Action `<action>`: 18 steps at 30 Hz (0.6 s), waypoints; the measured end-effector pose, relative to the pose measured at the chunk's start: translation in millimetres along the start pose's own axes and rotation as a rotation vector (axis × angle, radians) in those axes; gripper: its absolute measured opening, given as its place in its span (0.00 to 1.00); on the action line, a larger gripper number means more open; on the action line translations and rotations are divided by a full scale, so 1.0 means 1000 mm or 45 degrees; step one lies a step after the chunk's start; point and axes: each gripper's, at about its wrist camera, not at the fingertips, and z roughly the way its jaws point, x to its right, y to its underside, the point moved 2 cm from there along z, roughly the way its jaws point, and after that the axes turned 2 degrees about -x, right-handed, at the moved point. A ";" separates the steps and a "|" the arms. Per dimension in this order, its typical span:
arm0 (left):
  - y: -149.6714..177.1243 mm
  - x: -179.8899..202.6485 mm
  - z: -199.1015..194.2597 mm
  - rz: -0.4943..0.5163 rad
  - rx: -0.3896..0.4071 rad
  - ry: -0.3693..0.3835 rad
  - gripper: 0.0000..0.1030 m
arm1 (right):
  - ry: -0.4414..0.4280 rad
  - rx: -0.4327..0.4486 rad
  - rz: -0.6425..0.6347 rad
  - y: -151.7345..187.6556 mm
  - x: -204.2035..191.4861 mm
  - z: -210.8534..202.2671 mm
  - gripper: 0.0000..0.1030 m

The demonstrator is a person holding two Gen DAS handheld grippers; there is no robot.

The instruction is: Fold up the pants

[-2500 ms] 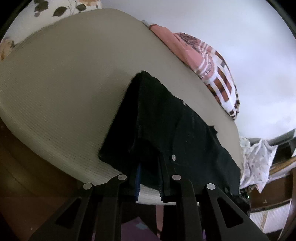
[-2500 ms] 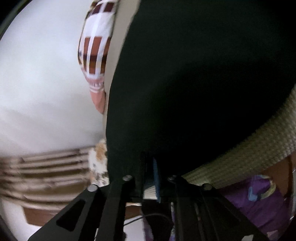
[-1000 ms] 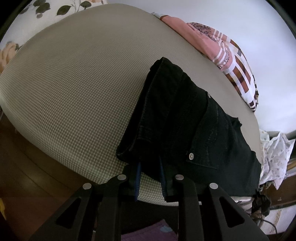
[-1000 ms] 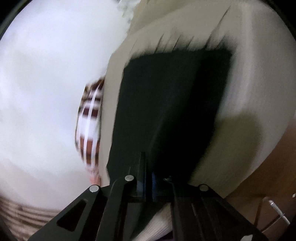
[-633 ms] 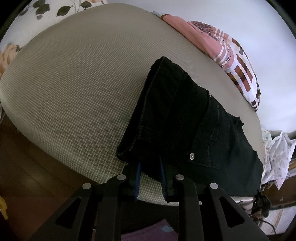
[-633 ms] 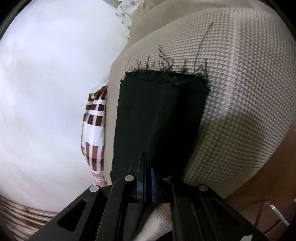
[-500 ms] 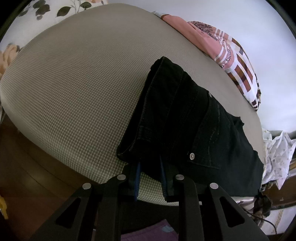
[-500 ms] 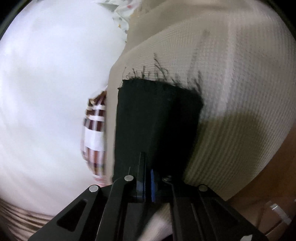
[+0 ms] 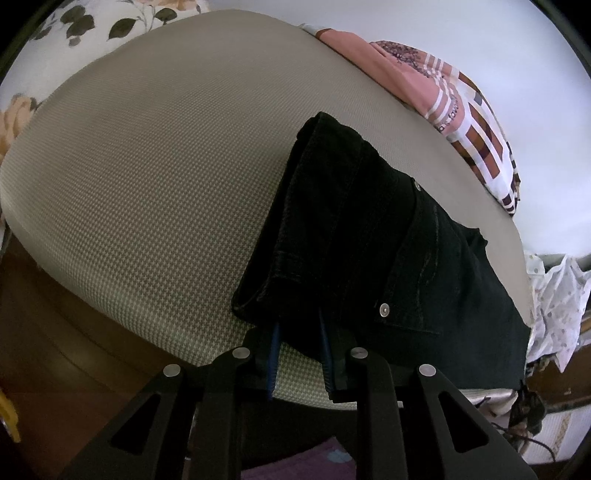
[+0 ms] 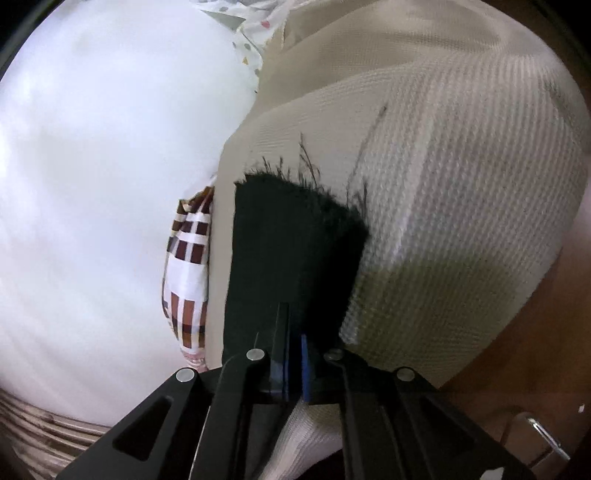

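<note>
While both tools grip the cloth, the black jeans (image 9: 369, 236) lie on the bed (image 9: 155, 155), over its houndstooth cover, near the near edge and right of centre. Left hand-held gripper (image 9: 299, 350): clenched on the waistband end, with denim pinched between its blue pads. Right hand-held gripper (image 10: 293, 365): clenched on the leg end, whose frayed hem (image 10: 295, 181) lies flat on the cover farther in. The right wrist view is blurred, so fine detail there is uncertain.

Step in hand, as judged: carrying one end over the other to halve the length. To do it well, lift the held end only high enough to clear the lower layer, keep the side seams aligned so that the edges stack, and lay the cloth down before letting go, since a release in the air would let the heavy denim slump and skew. Tension between the two grips should stay light; a hard pull would drag the garment toward the bed's edge.

Surroundings: a pink and brown checked pillow (image 9: 476, 122) lies at the far right edge of the bed, apart from the jeans; a floral sheet (image 9: 92, 26) shows at far left. No container is visible in either view.
</note>
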 end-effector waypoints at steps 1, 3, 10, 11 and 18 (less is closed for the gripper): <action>0.001 0.000 0.000 -0.001 0.003 0.001 0.21 | -0.012 0.019 0.009 -0.004 0.001 -0.004 0.06; 0.001 0.001 0.000 0.006 0.008 -0.002 0.21 | 0.012 0.061 -0.002 -0.012 0.001 -0.012 0.06; 0.003 0.001 -0.001 0.007 0.016 0.001 0.21 | 0.156 0.179 -0.081 -0.044 0.001 -0.031 0.03; 0.003 0.001 -0.001 0.006 0.018 0.004 0.21 | 0.160 0.191 -0.076 -0.050 0.006 -0.036 0.03; 0.007 -0.001 -0.006 0.018 0.061 0.038 0.23 | 0.195 0.322 -0.159 -0.070 -0.041 -0.074 0.09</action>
